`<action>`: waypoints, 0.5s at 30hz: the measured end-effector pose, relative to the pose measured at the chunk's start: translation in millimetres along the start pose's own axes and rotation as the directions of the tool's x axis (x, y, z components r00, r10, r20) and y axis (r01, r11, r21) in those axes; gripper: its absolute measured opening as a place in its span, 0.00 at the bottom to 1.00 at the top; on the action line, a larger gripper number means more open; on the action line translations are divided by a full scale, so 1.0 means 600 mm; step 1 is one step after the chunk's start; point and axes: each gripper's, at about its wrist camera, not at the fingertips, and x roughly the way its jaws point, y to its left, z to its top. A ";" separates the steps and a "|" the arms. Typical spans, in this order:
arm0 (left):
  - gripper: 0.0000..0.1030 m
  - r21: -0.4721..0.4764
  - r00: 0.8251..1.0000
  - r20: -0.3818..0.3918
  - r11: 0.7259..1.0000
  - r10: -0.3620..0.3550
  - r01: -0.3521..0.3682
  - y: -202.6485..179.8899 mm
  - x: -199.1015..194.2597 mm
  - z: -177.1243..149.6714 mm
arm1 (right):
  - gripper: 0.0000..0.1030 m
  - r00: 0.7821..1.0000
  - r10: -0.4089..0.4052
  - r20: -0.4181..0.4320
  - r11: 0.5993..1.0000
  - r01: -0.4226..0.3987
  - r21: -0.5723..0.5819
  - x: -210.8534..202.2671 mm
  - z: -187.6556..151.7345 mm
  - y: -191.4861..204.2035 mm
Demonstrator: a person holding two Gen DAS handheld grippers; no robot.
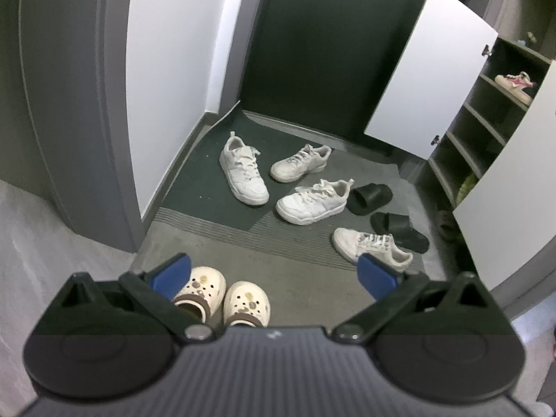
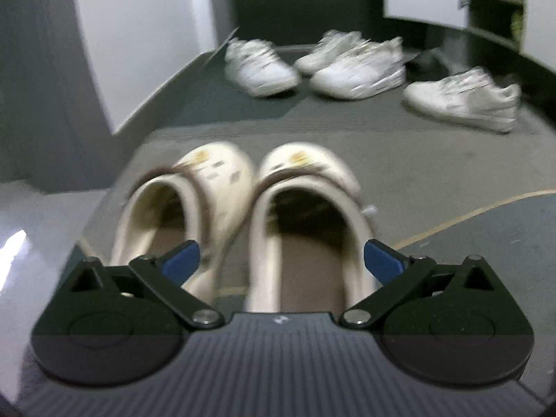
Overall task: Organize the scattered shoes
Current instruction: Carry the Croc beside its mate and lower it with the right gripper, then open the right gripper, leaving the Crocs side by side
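Landmark: shoe cabinet [image 1: 486,132], its white door [image 1: 431,69] swung open so the shelves can take footwear; one pink-trimmed shoe [image 1: 516,85] lies on an upper shelf.
Cream clogs [image 2: 243,215]: a matched pair, side by side and toes toward the far wall, on the floor well apart from the cabinet; they read as already paired.
Right gripper [image 2: 281,260]: jaws spread to their widest and still parting, poised over the heel of the right-hand clog; the pads press on nothing, which suggests a release or a fresh approach.
Left gripper [image 1: 274,274]: jaws wide, empty, held above the clogs and facing the cabinet.
White sneakers [image 1: 311,201]: four, scattered at odd angles on the dark mat [image 1: 208,191], between clogs and cabinet.
Black slides [image 1: 385,210]: two, askew, near the cabinet's foot.
Judgement: sorting has barely begun.
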 end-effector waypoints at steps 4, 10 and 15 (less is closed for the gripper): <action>1.00 -0.009 1.000 0.016 1.000 -0.003 0.003 0.013 -0.009 0.002 | 1.00 1.000 -0.011 -0.026 1.000 0.011 -0.028 0.037 0.011 0.014; 1.00 -0.008 0.997 0.042 0.998 0.066 -0.066 0.028 -0.005 0.002 | 0.98 0.999 -0.032 -0.029 0.998 0.030 -0.056 0.090 0.020 0.037; 1.00 -0.028 0.994 -0.008 0.994 0.109 -0.109 0.039 0.019 0.000 | 0.86 0.997 -0.032 -0.066 0.999 0.030 -0.030 0.127 0.031 0.059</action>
